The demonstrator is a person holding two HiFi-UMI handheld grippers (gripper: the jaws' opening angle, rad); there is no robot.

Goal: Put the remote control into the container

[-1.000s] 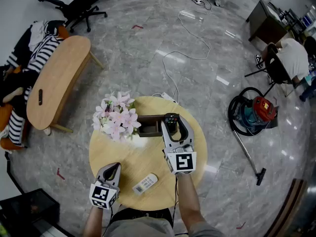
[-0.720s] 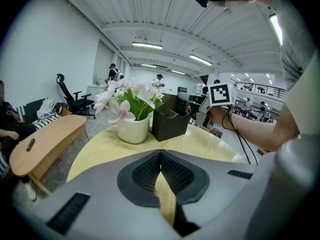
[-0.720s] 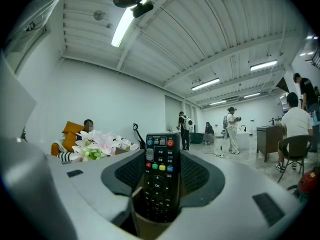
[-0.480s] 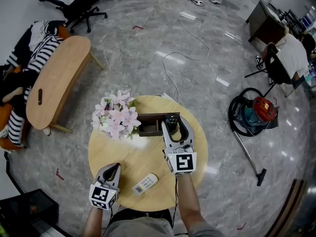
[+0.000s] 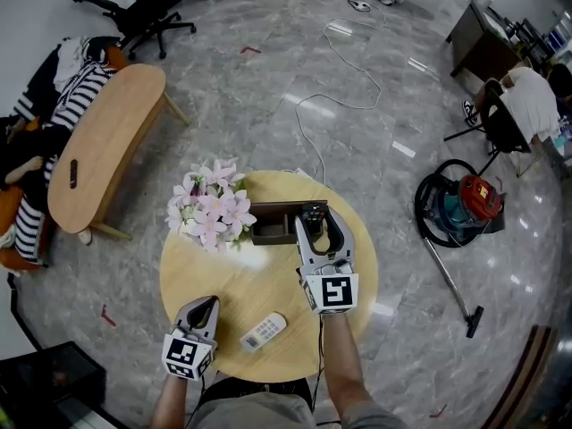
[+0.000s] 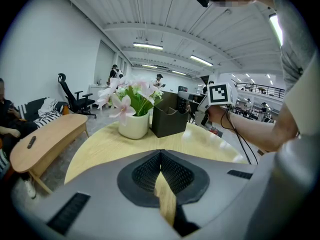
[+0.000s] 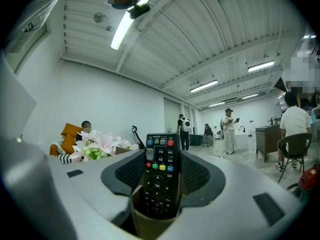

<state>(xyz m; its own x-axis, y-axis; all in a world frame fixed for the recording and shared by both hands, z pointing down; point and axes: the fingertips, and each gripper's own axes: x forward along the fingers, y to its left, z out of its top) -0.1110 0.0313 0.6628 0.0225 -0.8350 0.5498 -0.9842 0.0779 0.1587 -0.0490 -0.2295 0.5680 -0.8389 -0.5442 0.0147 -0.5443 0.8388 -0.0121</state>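
Two remotes are in play: a white remote lies flat near the front edge of the round bench, and a black remote control is gripped in the right gripper. Over the last second very little has changed. The right gripper has crept only slightly and still holds its load at the right end of the dark container, which stands just beside the pot of pink flowers. To me that reads as the final lining-up before the drop, so the task looks nearly done but not finished. From where I look, I cannot tell whether the remote's lower end is already inside the container's rim or only just above it.

The black remote control stands upright between the right fingers, which press on its long sides with its button face towards that gripper's camera. It has a red power key at the top, a row of coloured keys below that and a round pad marked OK. It looks slim, rigid and squarely held.

The left gripper rests low by the person's body, its fingers closed on nothing, well apart from the container.
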